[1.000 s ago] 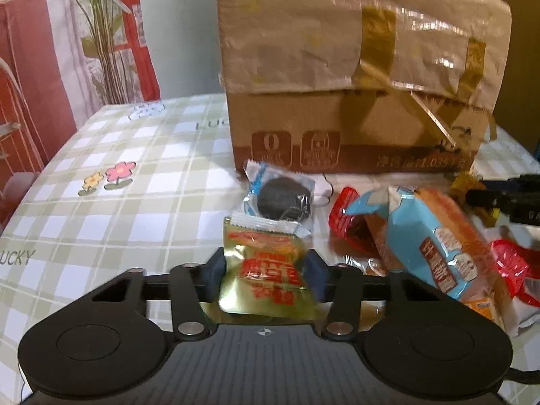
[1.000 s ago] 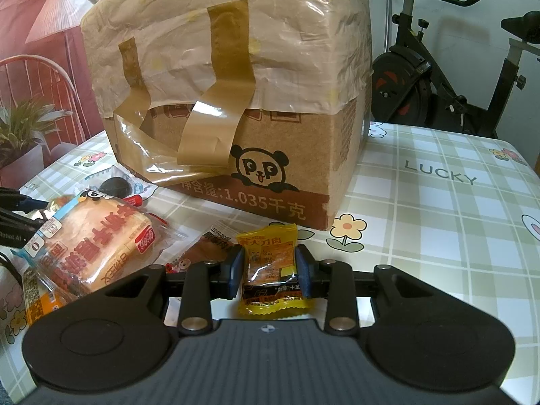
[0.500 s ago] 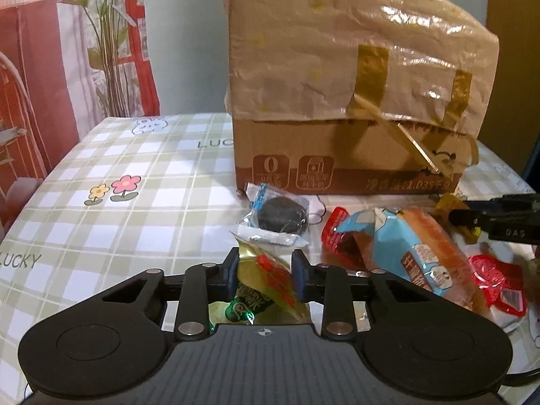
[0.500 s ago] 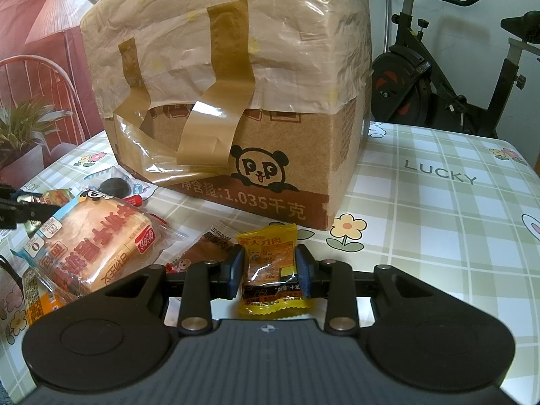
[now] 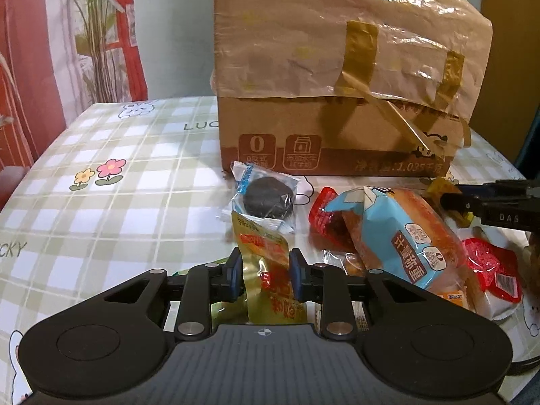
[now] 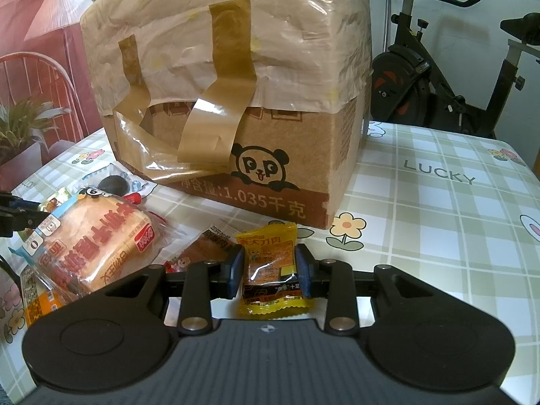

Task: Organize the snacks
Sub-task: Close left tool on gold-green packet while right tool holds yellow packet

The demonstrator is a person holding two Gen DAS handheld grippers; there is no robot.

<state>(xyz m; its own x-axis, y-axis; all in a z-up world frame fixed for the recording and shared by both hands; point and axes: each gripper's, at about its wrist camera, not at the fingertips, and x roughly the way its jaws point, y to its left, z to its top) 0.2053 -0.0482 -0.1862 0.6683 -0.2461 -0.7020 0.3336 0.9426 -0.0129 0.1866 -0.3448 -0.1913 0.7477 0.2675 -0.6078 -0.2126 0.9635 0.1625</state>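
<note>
My left gripper (image 5: 265, 270) is shut on a gold and red snack packet (image 5: 261, 239), which stands upright and creased between the blue pads. In my right gripper (image 6: 270, 270), also shut, sits a small yellow snack packet (image 6: 266, 246) held by its sides. A pile of snacks lies between the two grippers: a blue-wrapped bread loaf (image 5: 398, 236), a dark cookie in a clear wrapper (image 5: 266, 199) and red packets (image 5: 324, 216). Behind them stands a large cardboard box (image 5: 337, 101) covered with taped plastic.
The table has a green checked cloth (image 5: 118, 209) with flowers. The box (image 6: 236, 101) fills the middle back. A brown snack packet (image 6: 209, 249) lies left of my right gripper. An exercise bike (image 6: 438, 77) stands beyond the table; a plant (image 5: 98, 33) stands at the far left.
The left jaws have closed in on the gold packet, which went from lying flat and wide to squeezed and upright. The right gripper and its yellow packet have not moved.
</note>
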